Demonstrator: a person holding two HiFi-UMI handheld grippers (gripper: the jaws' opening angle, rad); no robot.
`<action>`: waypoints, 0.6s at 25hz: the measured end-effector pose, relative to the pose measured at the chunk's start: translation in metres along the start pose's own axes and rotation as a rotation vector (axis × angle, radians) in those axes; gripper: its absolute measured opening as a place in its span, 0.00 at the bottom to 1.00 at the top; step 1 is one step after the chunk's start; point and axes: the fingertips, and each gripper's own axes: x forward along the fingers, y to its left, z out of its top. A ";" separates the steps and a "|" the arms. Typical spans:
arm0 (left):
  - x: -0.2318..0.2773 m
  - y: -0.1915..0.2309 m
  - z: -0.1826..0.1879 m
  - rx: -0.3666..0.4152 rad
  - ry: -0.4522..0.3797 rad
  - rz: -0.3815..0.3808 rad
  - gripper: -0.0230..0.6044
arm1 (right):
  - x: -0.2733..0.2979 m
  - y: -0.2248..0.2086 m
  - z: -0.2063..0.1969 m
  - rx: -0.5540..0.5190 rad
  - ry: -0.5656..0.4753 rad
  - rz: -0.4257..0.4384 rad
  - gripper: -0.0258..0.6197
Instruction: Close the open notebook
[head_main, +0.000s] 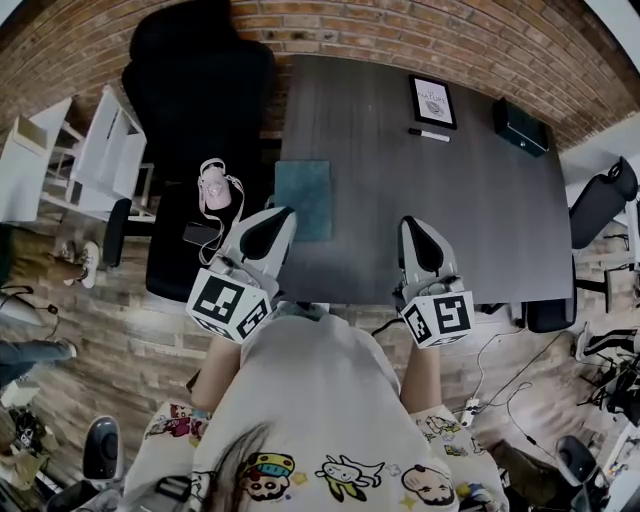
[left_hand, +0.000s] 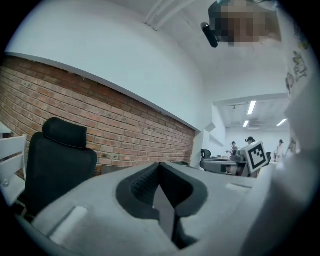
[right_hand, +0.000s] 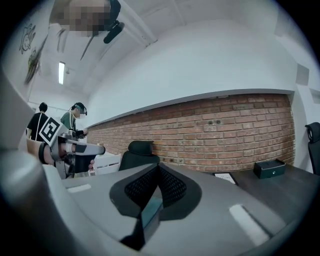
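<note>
The teal notebook (head_main: 305, 190) lies flat and closed on the dark table (head_main: 480, 220), near its front left corner. My left gripper (head_main: 285, 213) is held level above the table's front edge, its tip over the notebook's near left part. Its jaws meet at the tip in the left gripper view (left_hand: 160, 165), shut on nothing. My right gripper (head_main: 412, 222) hovers to the right, well apart from the notebook, also shut and empty (right_hand: 159, 167). Each gripper view looks over the table toward the brick wall; neither shows the notebook.
A black office chair (head_main: 200, 80) stands left of the table with a pink item (head_main: 213, 188) and a phone (head_main: 200, 235) on another seat. At the table's far side are a framed card (head_main: 433, 100), a marker (head_main: 428, 134) and a black box (head_main: 520, 125). White shelves (head_main: 110, 150) stand far left.
</note>
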 end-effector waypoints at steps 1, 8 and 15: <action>-0.001 0.001 -0.001 0.007 0.004 0.004 0.03 | 0.001 0.001 -0.001 -0.002 0.004 0.002 0.05; 0.000 0.003 -0.006 0.007 0.023 -0.002 0.03 | 0.006 0.006 -0.001 -0.014 0.005 0.009 0.05; 0.003 0.005 -0.008 0.006 0.031 -0.009 0.03 | 0.006 0.004 0.000 -0.017 0.007 -0.001 0.05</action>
